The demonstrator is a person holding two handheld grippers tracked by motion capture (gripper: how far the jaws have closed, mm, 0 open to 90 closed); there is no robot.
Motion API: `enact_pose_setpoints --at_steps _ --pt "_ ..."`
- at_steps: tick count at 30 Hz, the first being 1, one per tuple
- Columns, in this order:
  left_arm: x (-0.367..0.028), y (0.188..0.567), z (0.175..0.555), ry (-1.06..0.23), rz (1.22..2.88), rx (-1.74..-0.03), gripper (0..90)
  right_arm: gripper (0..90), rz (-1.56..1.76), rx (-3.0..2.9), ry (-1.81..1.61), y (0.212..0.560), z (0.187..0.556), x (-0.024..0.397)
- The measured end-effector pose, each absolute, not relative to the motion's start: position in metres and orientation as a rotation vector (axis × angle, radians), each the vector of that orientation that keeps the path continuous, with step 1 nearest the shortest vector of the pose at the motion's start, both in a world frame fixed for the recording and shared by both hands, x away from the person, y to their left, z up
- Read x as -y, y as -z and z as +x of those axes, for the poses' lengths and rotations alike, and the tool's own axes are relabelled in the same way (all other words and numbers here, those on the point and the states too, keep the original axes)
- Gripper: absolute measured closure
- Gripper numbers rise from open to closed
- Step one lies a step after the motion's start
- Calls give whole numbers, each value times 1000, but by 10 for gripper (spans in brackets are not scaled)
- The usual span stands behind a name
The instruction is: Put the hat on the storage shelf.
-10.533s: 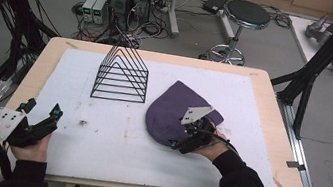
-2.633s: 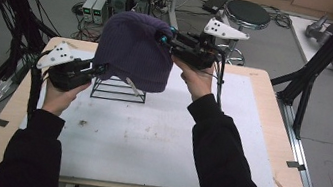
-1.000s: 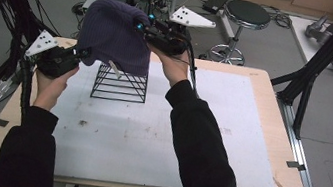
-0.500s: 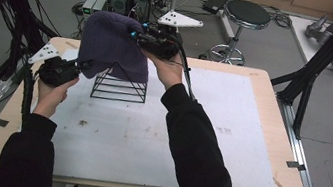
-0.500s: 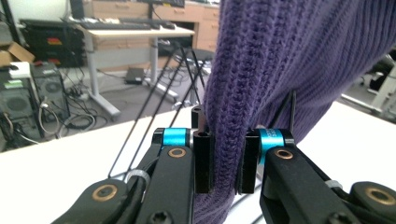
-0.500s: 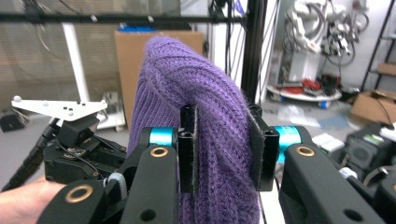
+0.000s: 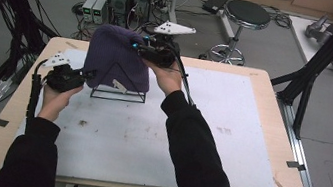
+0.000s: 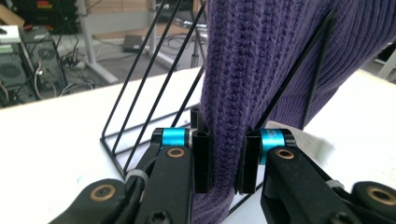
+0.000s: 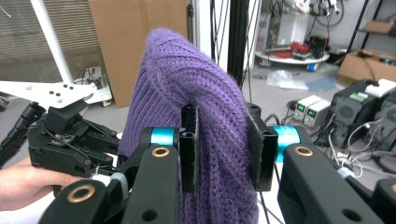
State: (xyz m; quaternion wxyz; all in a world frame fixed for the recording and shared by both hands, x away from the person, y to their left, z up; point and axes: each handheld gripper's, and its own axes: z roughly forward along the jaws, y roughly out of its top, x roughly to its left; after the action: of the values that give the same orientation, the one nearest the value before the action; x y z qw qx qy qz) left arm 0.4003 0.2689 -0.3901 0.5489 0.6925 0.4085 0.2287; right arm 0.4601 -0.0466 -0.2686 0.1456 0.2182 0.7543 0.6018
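Draping over the black wire rack (image 7: pixel 120 83), the purple knit beanie (image 7: pixel 117 58) hangs at the far left part of the counter (image 7: pixel 226 153), its crown above the rack's triangular peak and its lower edge reaching almost down to the base wires. From the high view the right gripper (image 7: pixel 148 52) sits at the beanie's upper right side with its grey three-cornered plate above it, and the left gripper (image 7: pixel 81 76) sits low at the beanie's left edge, just beside the rack's base. How each pair of jaws stands is hard to judge from up there. The left gripper view settles it for that side: the left gripper's (image 8: pixel 224 161) jaws are clenched on a fold of the beanie's (image 8: pixel 261 56) ribbed hem, with the rack's (image 8: pixel 140 93) slanted wires rising behind and one wire crossing in front of the knit. The right gripper view shows the right gripper's (image 9: pixel 226 149) jaws grasping a thick bunch of the beanie (image 9: pixel 196 84) near its top, with the other gripper, held in a hand (image 9: pixel 23 179), at the left.
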Motion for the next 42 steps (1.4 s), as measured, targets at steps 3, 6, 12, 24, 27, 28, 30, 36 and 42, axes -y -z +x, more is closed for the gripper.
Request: enact_pose_setpoints --at_steps 3,6,12,24,27,28,30,36,42 --pt "-271 400 401 -553 1643 -984 792 710 641 -2187 -1728 278 462 47" --pt "-273 407 403 -526 1646 -1019 789 710 656 -2219 -1704 283 463 44" --pt "-271 416 407 -485 1711 -1051 777 710 647 -2246 -1638 288 462 34" --pt "-278 427 411 -397 1730 -1122 740 694 733 -2313 -1557 297 465 28" --pt "-279 428 410 -393 1737 -1117 732 688 729 -2316 -1558 298 465 26" --pt "-280 428 411 -393 1735 -1118 732 685 730 -2316 -1558 298 465 26" --pt "-279 428 411 -394 1733 -1123 727 673 732 -2315 -1561 299 466 26" --pt "-279 426 409 -389 1732 -1164 557 449 784 -2284 -1565 296 467 31" --pt "-279 420 407 -390 1676 -1137 405 295 826 -2224 -1560 288 467 46"
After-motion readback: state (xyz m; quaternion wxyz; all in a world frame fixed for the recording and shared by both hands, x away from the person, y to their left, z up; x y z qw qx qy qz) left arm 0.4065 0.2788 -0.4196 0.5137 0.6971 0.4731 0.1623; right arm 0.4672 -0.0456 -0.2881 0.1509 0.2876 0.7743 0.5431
